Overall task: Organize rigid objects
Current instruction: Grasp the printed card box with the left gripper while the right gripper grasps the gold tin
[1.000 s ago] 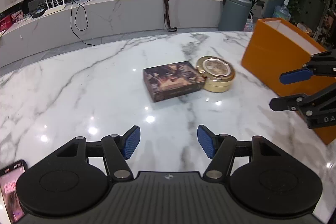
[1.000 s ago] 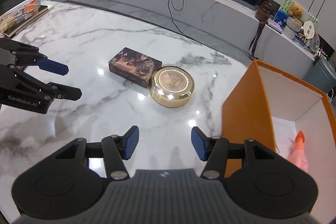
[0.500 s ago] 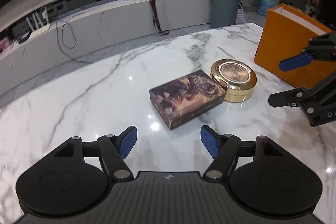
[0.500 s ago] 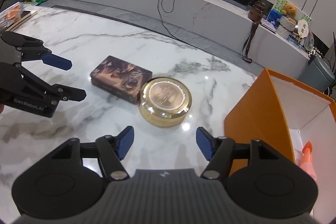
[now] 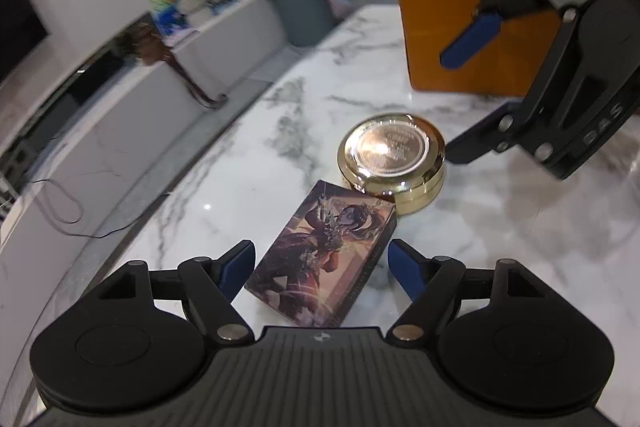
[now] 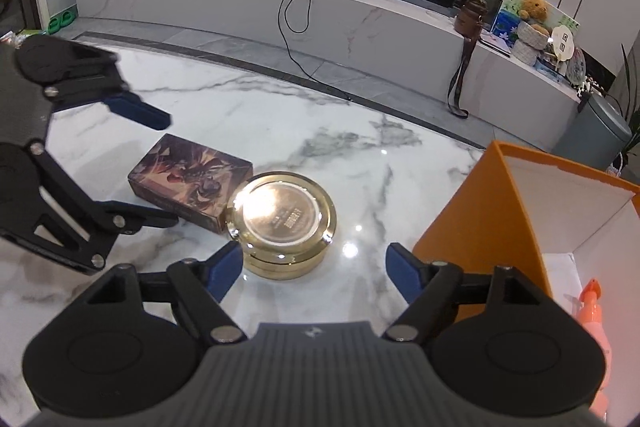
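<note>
Marble table (image 6: 280,115): white with grey veining, carrying every item below.

Orange box (image 6: 492,223): open-topped, white inside, standing at 3 o'clock in the right wrist view and at 1 o'clock in the left wrist view. No lettering is showing on it.

Orange spray bottle (image 6: 592,311): lying inside the orange box, at the right wrist view's 4 o'clock edge.

Left gripper (image 5: 322,265): jaws have just been opening and are standing wide, straddling the near end of the picture box without the blue pads pressing on it. In the right wrist view its side is partly blurred; no lettering can be read there.

Right gripper (image 6: 314,265): jaws have just been opening and are standing wide, holding nothing, with the near edge of the gold tin just ahead of them. In the left wrist view its side is showing the letters "DAS", the rest cut off.

Picture box (image 5: 324,255): dark, flat, printed with fantasy artwork, lying at centre; its far corner is touching the gold tin. Spine lettering is too small to read.

Gold tin (image 6: 282,225): round, shiny, lying at centre beside the orange box; lid writing is illegible.
</note>
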Demonstrator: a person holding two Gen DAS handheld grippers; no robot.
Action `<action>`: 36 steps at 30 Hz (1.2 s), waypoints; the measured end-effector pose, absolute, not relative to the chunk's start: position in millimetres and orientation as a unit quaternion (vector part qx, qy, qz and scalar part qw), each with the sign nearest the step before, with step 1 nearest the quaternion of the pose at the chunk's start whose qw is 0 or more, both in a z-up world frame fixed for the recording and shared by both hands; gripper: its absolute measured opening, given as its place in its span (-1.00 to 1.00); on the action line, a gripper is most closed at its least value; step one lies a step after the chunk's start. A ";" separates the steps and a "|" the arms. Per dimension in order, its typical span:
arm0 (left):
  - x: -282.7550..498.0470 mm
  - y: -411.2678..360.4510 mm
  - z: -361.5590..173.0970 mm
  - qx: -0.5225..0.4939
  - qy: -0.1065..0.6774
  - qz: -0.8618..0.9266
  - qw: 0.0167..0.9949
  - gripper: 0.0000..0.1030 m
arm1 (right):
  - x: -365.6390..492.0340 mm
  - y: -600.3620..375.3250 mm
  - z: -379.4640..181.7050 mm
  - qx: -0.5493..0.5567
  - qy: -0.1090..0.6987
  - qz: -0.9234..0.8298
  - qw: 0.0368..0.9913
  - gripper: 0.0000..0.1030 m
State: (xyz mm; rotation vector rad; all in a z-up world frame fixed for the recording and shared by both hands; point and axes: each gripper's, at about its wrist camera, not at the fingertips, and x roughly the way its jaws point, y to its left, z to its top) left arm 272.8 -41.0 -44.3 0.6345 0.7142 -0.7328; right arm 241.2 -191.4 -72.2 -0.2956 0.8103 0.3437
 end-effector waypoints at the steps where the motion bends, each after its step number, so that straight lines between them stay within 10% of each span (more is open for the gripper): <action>1: 278.6 -41.6 -45.8 0.298 0.342 -0.353 0.818 0.73 | 241.6 -191.8 -71.6 -0.142 0.391 0.166 0.894 0.50; 13: 301.5 -42.1 -58.5 0.262 0.374 -0.386 0.801 0.83 | 257.9 -190.5 -82.5 -0.136 0.401 0.180 0.888 0.53; 36: 252.5 9.9 -51.6 0.104 0.448 -0.234 0.856 0.37 | 276.8 -179.4 -113.4 -0.112 0.374 0.213 0.895 0.64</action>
